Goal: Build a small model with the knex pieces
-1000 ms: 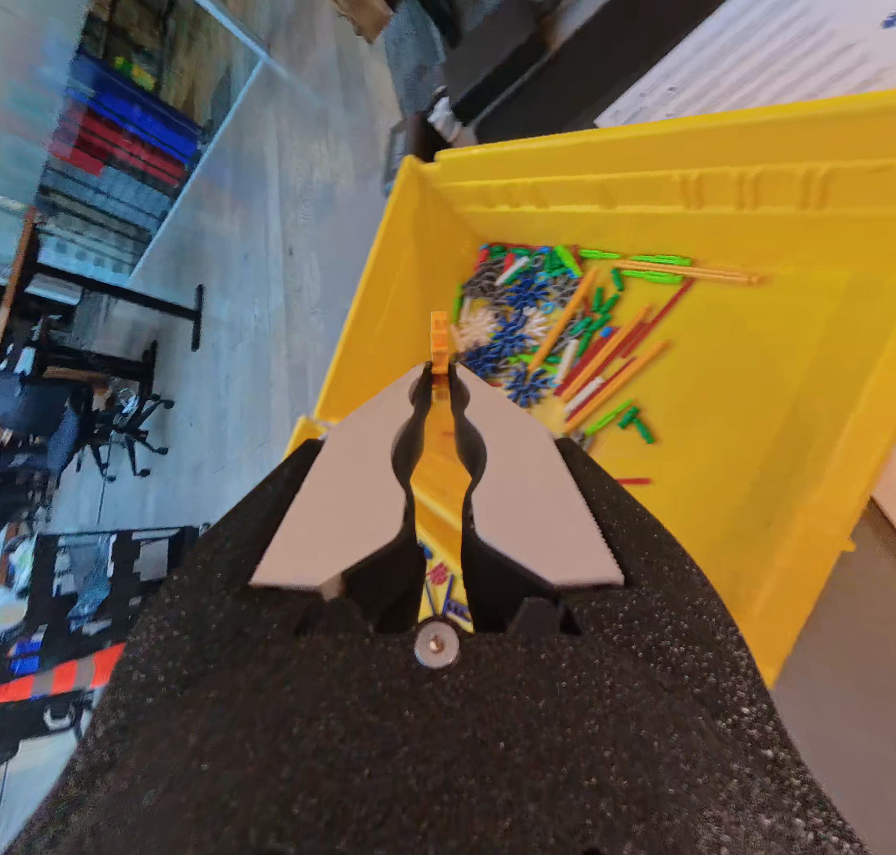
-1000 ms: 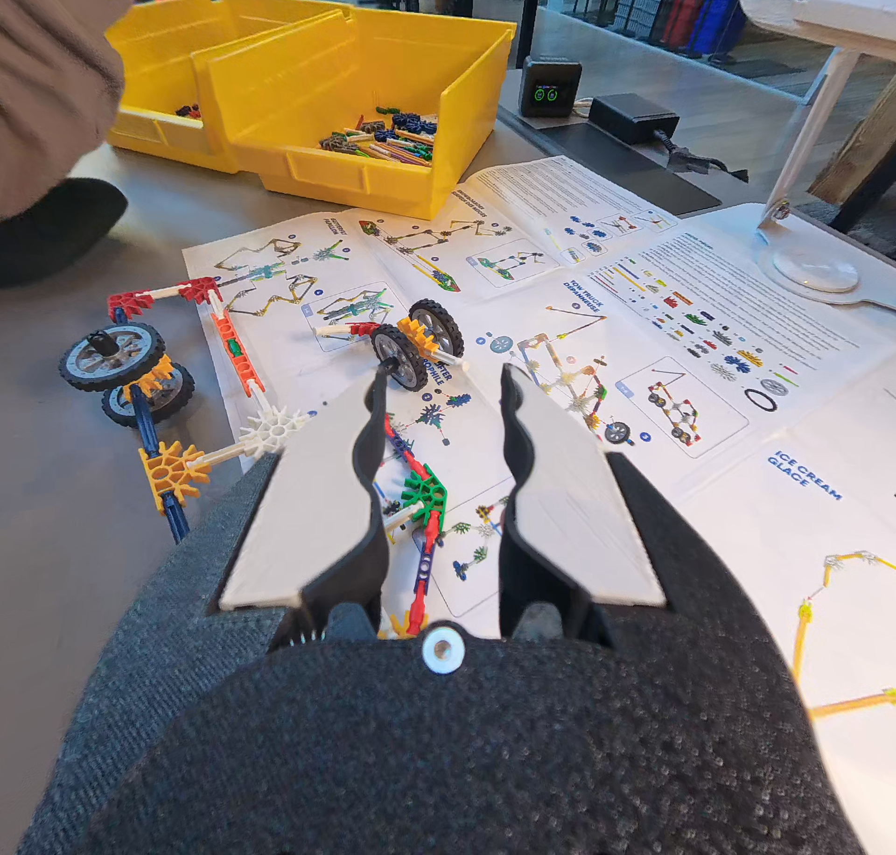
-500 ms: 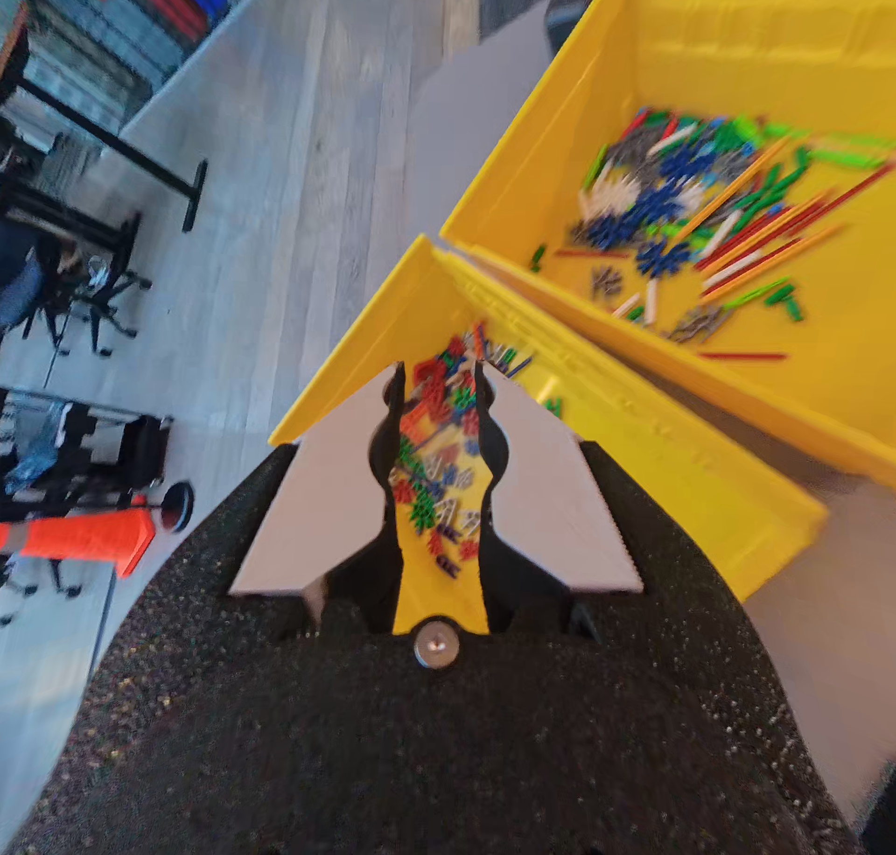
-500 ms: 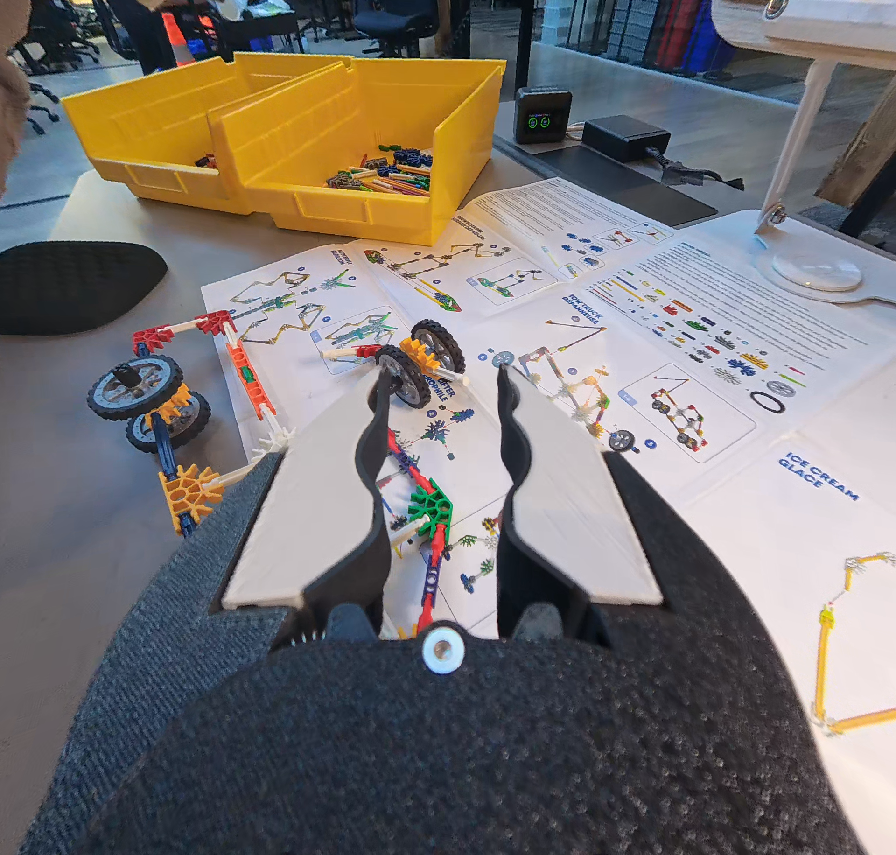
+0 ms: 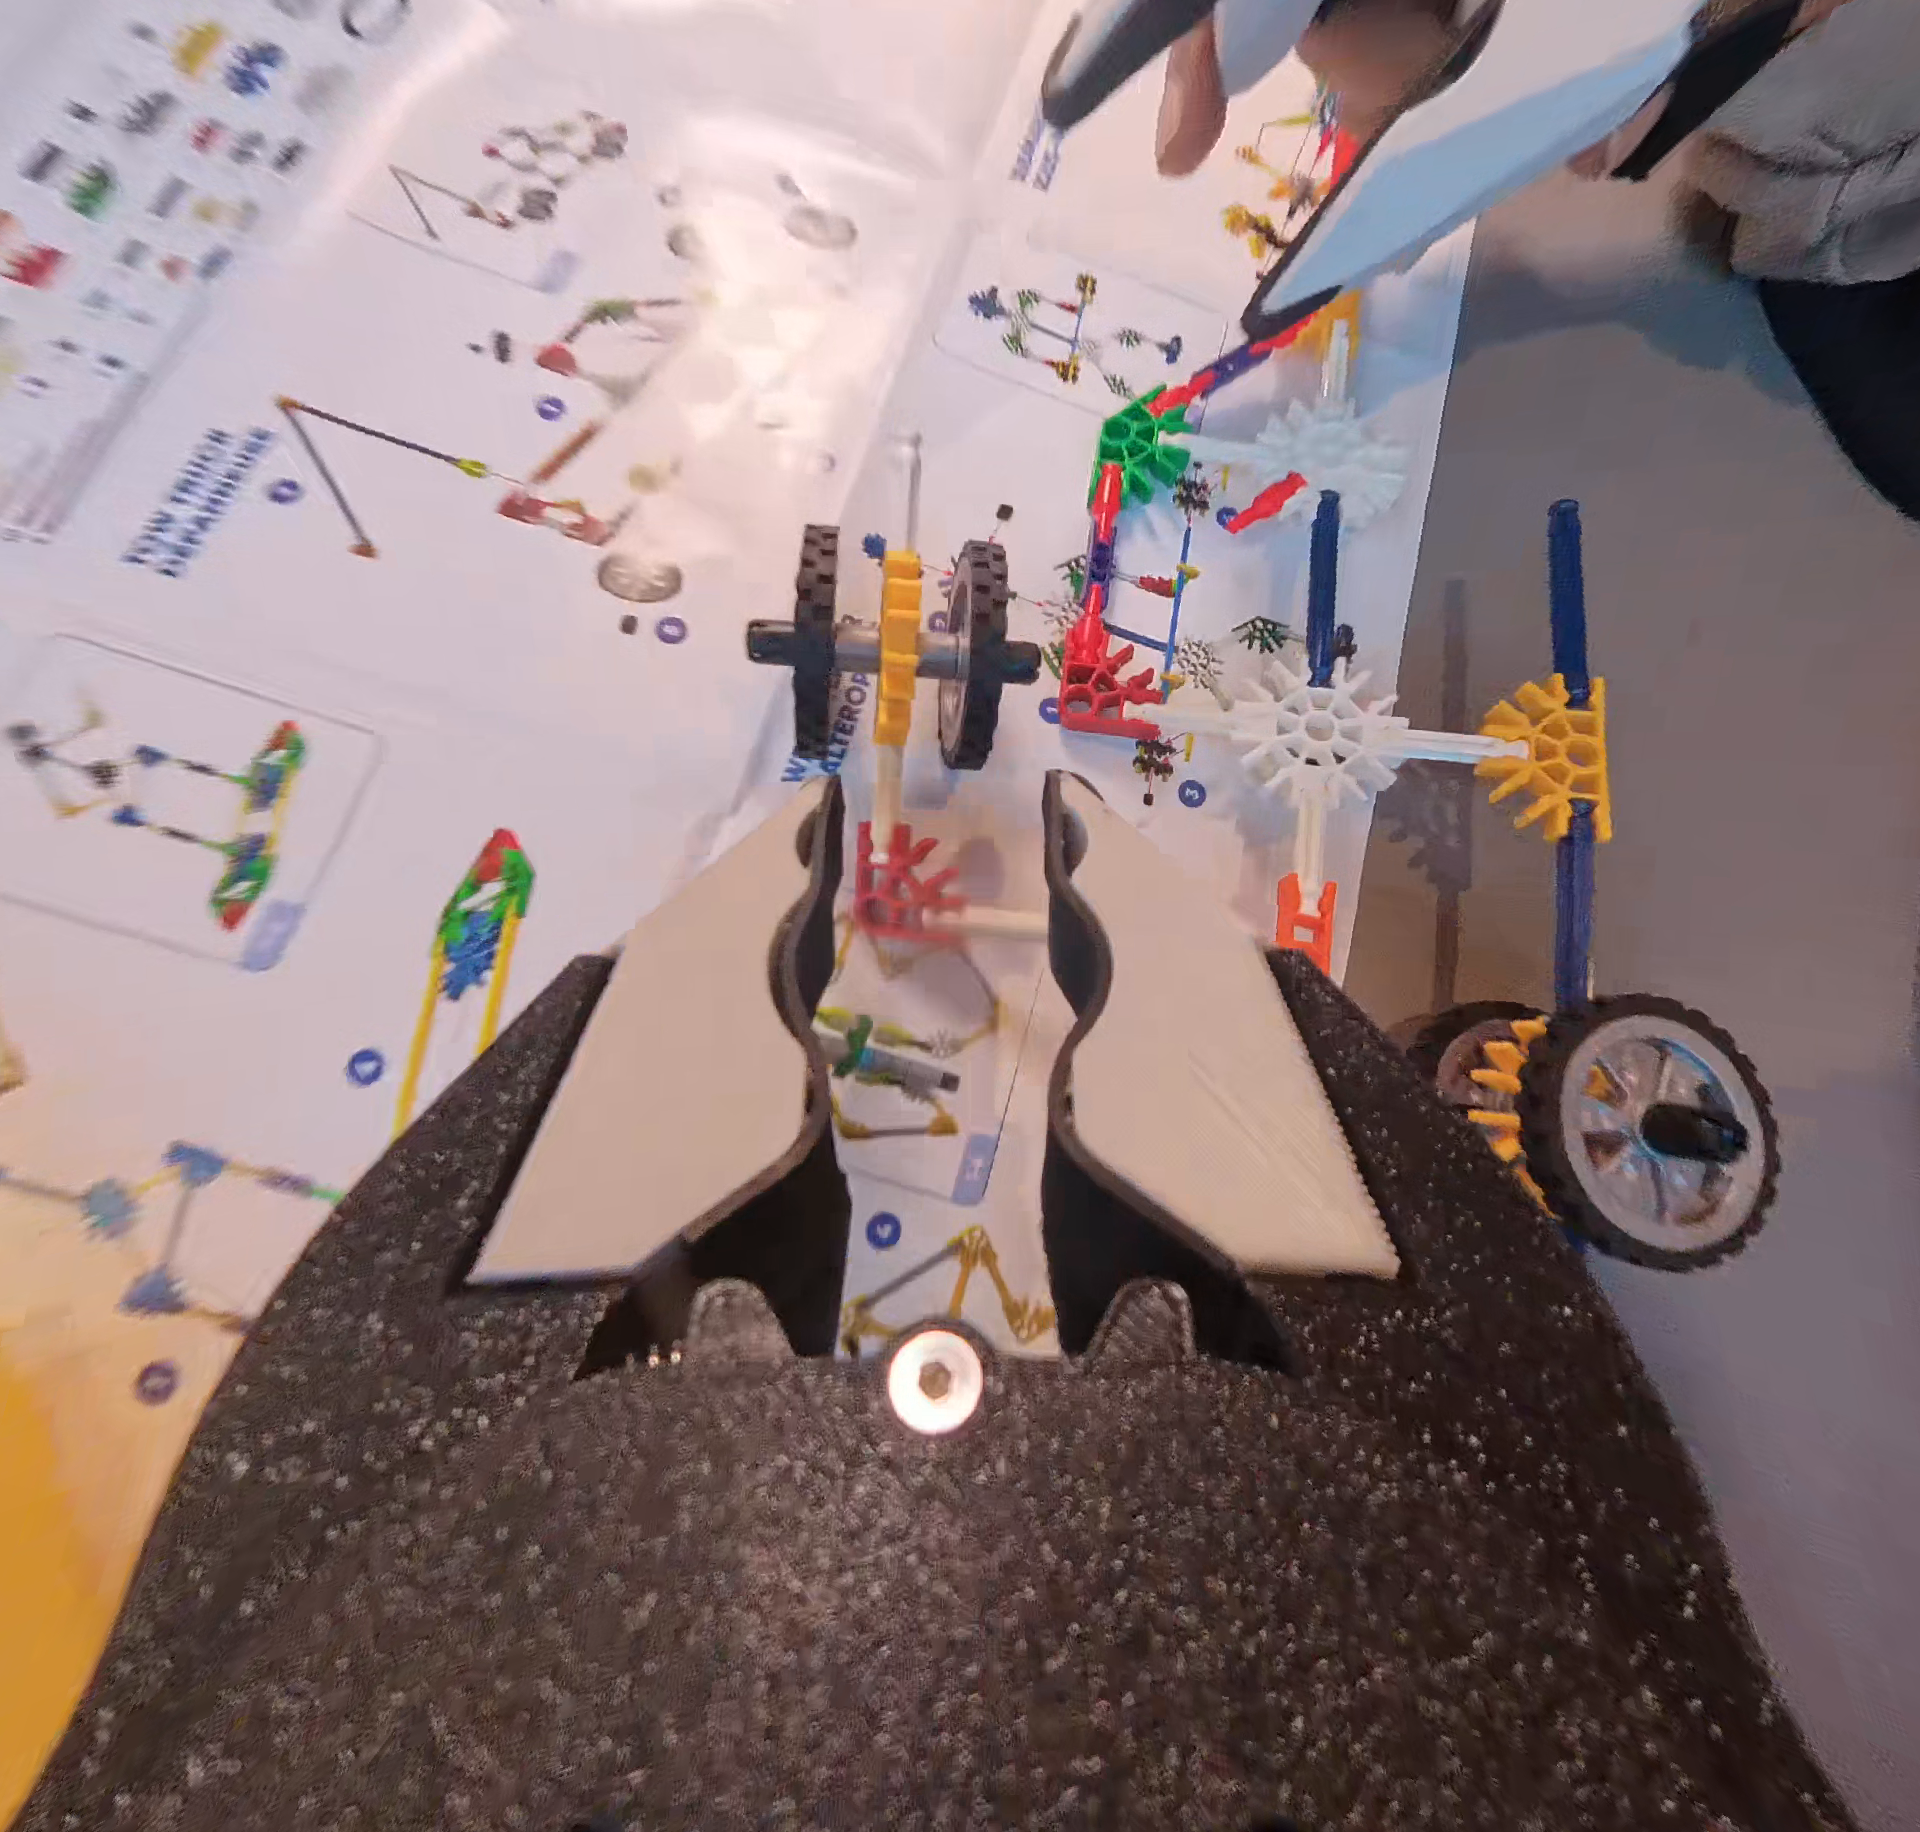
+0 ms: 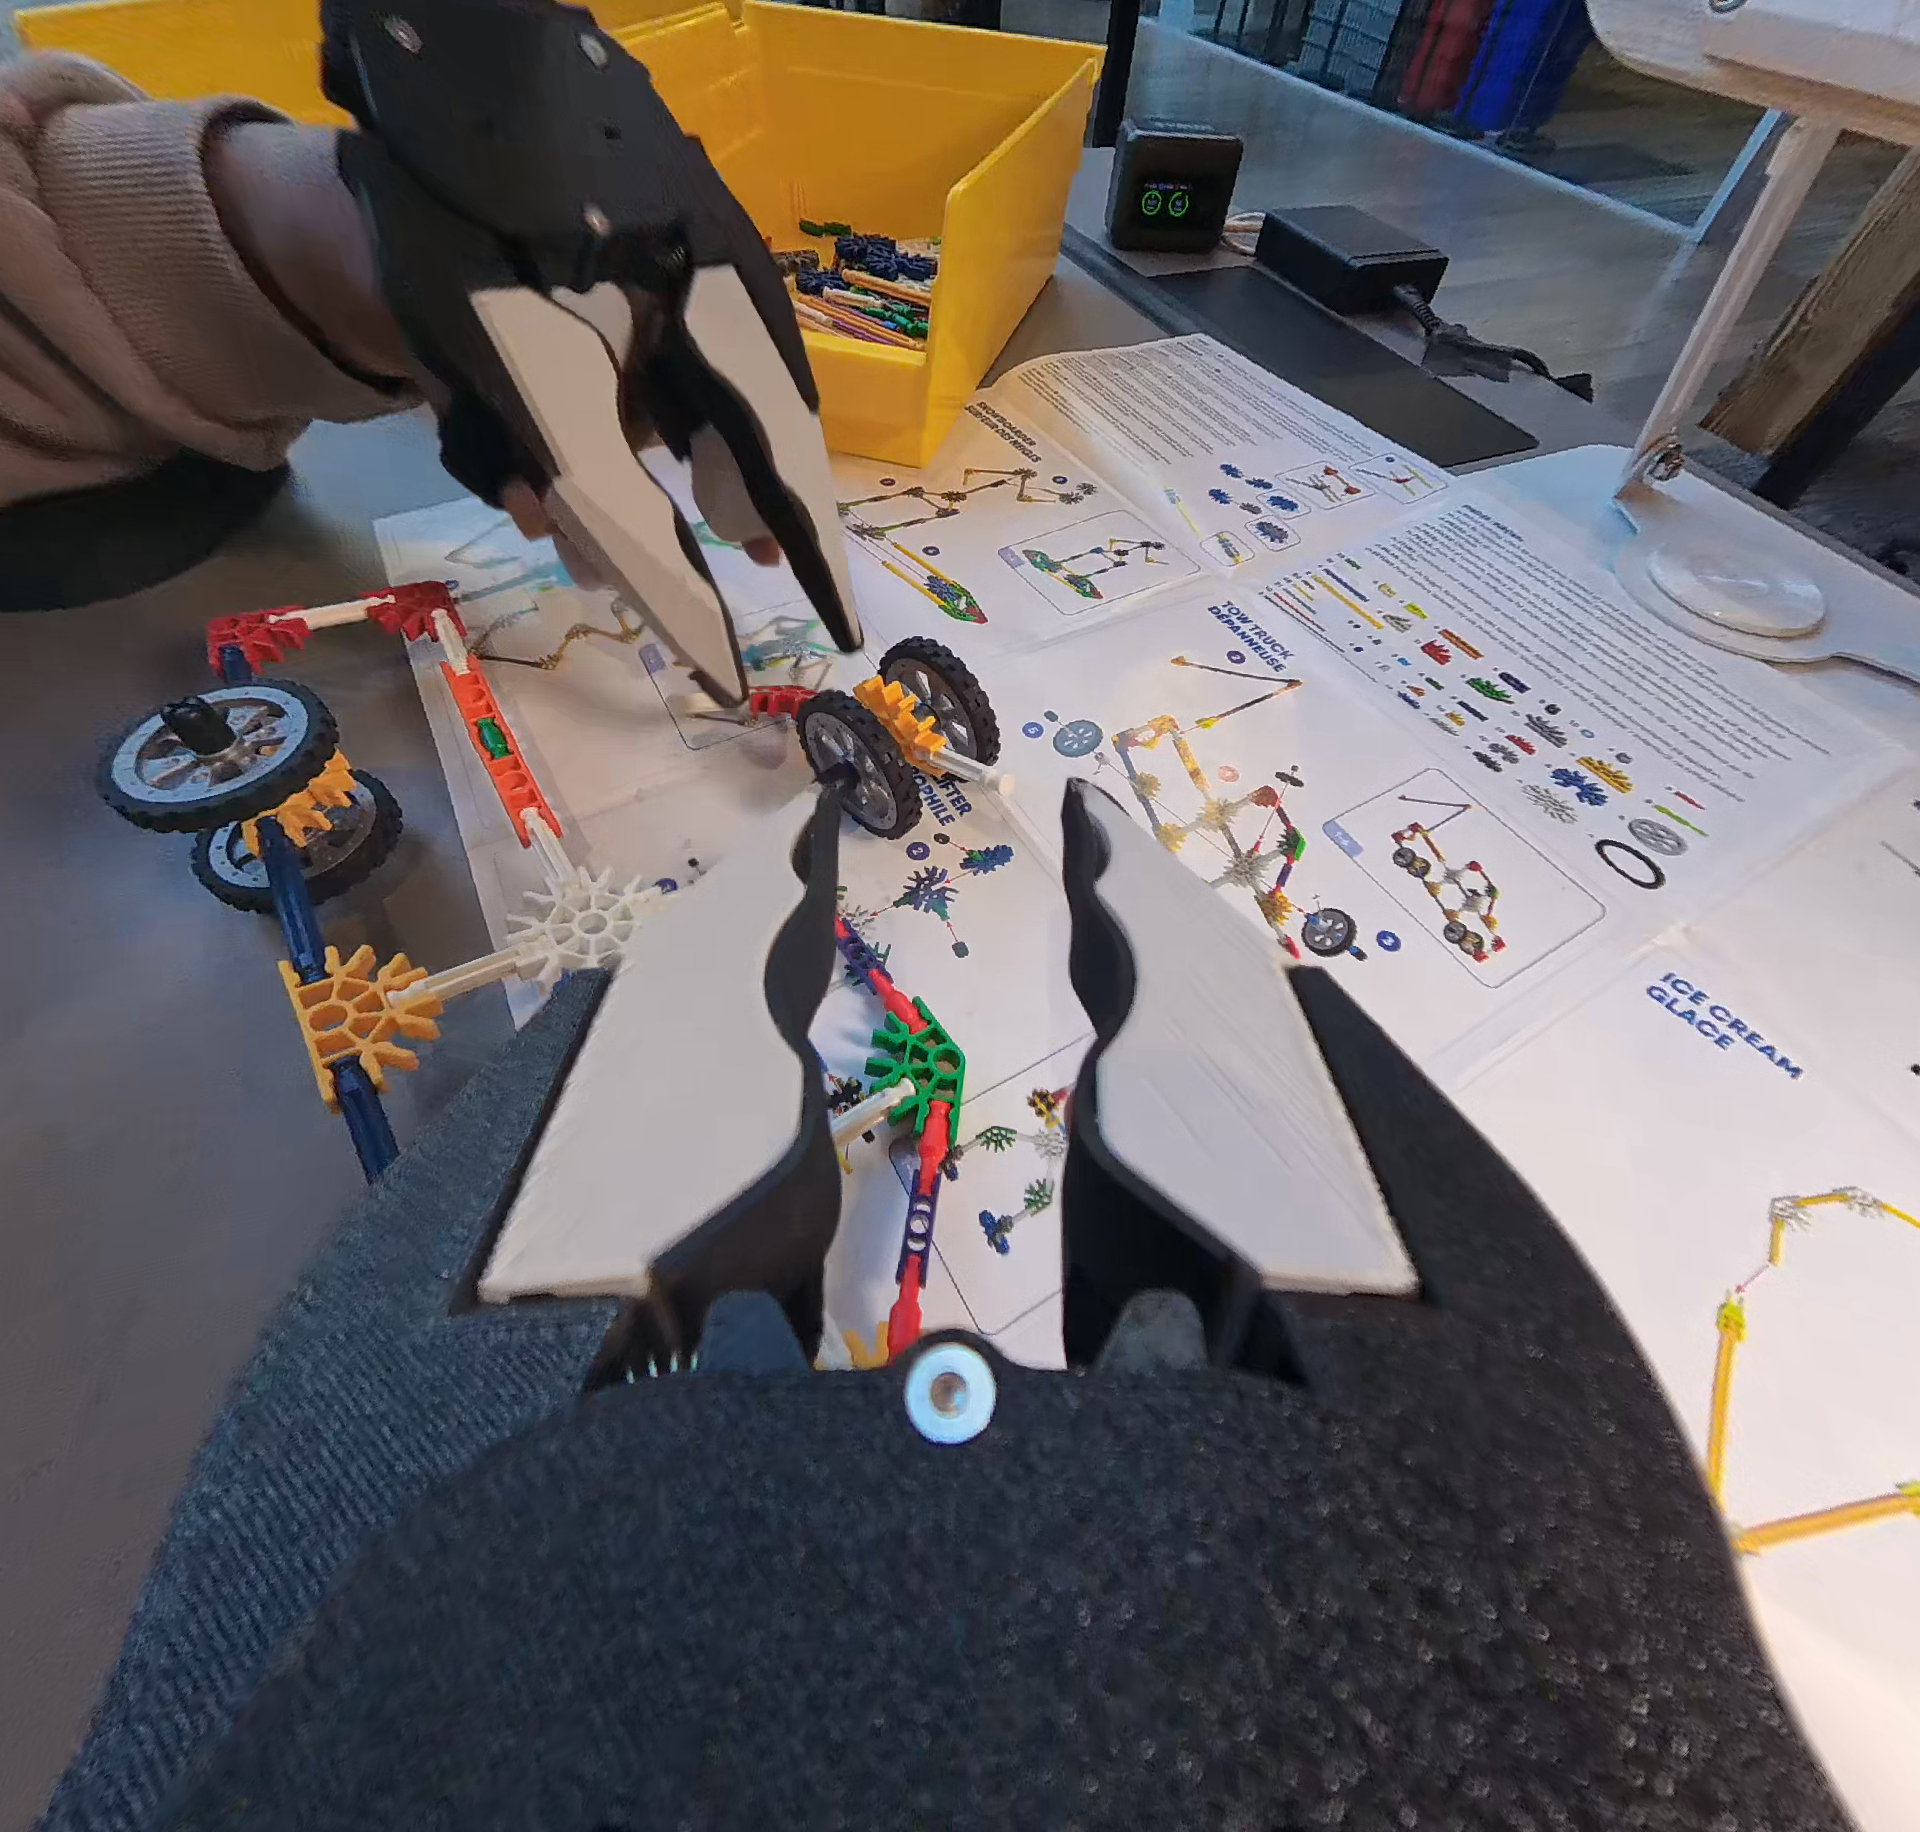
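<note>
Both tongs agape, nothing gripped. Left gripper (image 5: 937, 808) has swung off the yellow bins (image 6: 935, 151) and now hangs over the red connector (image 5: 896, 891) on the wheel-axle piece (image 5: 896, 639), tips either side, contact unclear. Right gripper (image 6: 940, 821) hovers empty above the green connector (image 6: 920, 1065); instruction sheet (image 6: 1403, 639) underneath.

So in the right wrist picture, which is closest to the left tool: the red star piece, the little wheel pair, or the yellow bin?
1. Red star piece: right at the left tool's tips.
2. Little wheel pair: just to the right of it.
3. Yellow bin: farthest, behind at the back of the table.
</note>
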The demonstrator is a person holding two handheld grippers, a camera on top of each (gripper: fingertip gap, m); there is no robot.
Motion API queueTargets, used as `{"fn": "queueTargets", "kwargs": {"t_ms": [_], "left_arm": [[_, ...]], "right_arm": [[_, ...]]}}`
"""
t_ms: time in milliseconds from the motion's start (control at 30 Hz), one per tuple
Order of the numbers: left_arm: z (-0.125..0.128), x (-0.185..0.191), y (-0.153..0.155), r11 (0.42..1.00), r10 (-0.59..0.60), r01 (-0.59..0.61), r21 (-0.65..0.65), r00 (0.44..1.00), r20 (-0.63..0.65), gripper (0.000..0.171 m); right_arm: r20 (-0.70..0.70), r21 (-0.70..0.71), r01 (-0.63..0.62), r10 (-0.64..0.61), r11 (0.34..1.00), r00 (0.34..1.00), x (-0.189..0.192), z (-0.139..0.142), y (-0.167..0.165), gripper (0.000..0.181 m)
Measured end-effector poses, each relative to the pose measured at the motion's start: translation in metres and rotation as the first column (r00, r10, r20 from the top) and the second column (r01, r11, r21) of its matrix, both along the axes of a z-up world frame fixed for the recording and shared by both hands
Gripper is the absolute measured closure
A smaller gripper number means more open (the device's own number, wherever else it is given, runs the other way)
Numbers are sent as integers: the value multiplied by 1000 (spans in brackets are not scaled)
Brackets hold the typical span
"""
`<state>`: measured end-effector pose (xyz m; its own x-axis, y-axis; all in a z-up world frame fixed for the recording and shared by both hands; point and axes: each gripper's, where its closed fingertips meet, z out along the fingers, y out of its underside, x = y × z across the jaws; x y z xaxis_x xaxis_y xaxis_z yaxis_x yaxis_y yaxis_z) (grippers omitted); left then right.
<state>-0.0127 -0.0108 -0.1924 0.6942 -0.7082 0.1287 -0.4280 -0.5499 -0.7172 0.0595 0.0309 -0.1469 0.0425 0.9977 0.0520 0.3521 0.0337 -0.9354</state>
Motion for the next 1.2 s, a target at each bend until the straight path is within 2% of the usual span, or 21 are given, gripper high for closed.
{"fn": "queueTargets", "kwargs": {"t_ms": [67,133,167,233,333,500,633,767,900,1000,1200], "left_arm": [[-21,9,4,999,-14,14,-51,1000,-13,141],[-28,10,9,1000,-7,6,-6,999,-46,164],[-28,10,9,1000,-7,9,24,998,-61,168],[-23,11,8,992,-22,34,121,995,-96,170],[-18,12,5,956,-32,100,275,970,-242,169],[1,28,-1,873,-56,193,447,952,-301,169],[12,33,-4,811,-57,249,530,935,-351,169],[19,35,-7,775,-73,269,572,937,-341,169],[28,38,-10,748,-76,269,606,943,-324,168],[33,43,-16,758,-132,256,599,961,-244,168],[49,59,-32,776,-252,244,582,965,-68,168]], "right_arm": [[5,24,2,-2,1000,1000,1,1,0,141],[4,38,-6,6,999,1000,0,2,-2,141],[3,46,-10,10,999,1000,0,3,-4,141],[4,62,-20,20,998,1000,-2,2,-6,142],[16,73,-26,25,997,1000,-5,-4,-9,143],[16,36,-54,53,998,998,-11,-8,-18,150],[13,16,-117,117,993,993,-11,-6,-30,166],[-8,-4,-169,169,986,986,-9,1,-40,173],[-41,-92,-236,233,967,972,-6,8,-52,178],[-84,-172,-282,271,944,959,-4,17,-59,178],[-261,-346,-422,346,838,901,3,42,-71,179]]}}
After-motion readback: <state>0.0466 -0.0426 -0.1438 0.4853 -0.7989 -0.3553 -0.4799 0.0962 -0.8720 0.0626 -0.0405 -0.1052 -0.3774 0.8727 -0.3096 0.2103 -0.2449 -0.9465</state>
